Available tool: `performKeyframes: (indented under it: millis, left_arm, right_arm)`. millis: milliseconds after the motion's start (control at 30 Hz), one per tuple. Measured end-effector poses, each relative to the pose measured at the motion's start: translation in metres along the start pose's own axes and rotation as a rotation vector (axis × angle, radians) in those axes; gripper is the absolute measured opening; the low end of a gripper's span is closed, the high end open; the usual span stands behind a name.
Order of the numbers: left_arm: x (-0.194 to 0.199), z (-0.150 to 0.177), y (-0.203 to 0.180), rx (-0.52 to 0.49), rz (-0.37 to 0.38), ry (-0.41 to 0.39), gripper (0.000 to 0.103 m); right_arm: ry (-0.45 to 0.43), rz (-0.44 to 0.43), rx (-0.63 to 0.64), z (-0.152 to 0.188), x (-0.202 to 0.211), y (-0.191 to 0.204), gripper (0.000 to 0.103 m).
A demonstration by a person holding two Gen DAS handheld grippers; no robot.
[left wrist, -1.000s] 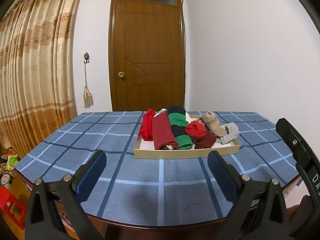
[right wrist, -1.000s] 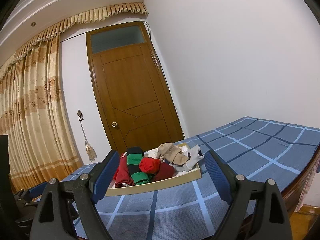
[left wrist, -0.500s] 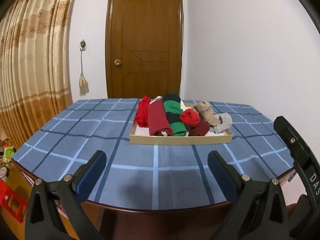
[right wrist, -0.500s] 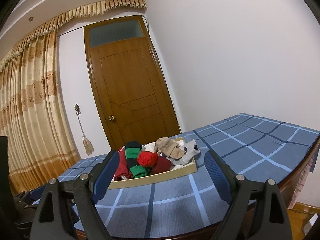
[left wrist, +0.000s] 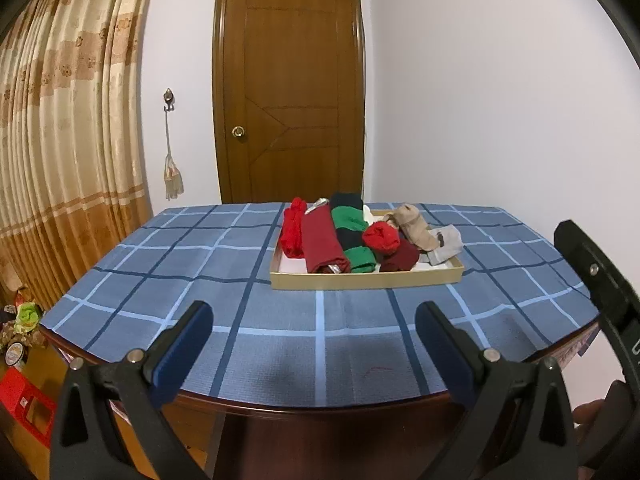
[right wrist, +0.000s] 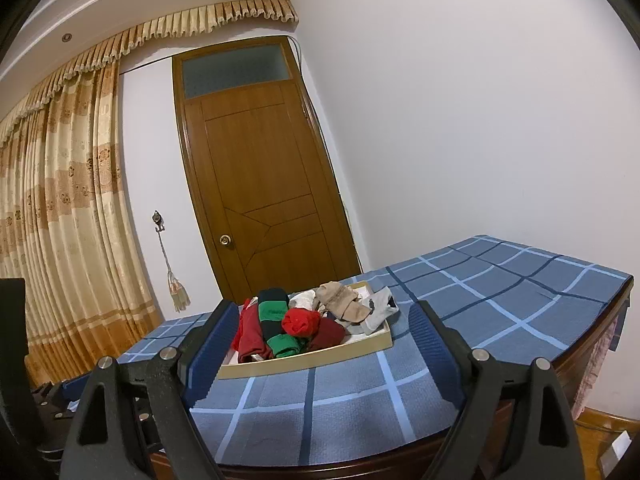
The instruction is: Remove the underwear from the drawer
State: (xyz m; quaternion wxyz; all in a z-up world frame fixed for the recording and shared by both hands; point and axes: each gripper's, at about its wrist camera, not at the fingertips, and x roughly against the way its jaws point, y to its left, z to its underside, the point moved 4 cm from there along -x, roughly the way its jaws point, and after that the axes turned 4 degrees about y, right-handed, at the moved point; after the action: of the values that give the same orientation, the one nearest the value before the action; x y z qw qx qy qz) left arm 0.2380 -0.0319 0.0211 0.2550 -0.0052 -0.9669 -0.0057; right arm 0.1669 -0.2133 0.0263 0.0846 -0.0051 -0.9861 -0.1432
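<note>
My left tongs (left wrist: 314, 344) spread wide, nothing between pads, hovering over near edge of table (left wrist: 168, 280). My right tongs (right wrist: 320, 340) also spread, empty. Drawer (left wrist: 366, 278), shallow tan tray, sits on blue checked cloth ahead of both tongs, well apart from fingertips. Rolled underwear (left wrist: 324, 242) packed inside: red, dark red, green-and-black rolls; beige and grey pieces toward right end. Wooden door (left wrist: 288, 92) beyond drawer, curtain (left wrist: 60, 140) off left.
</note>
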Motion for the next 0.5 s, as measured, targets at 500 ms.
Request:
performKeyframes:
  millis: [500]
  left_arm:
    - [-0.0012,-0.003,0.0024,-0.01,-0.043,0.012,0.103]
  right_arm:
    - [-0.001,-0.015,0.002,-0.002,0.003,0.0059,0.088]
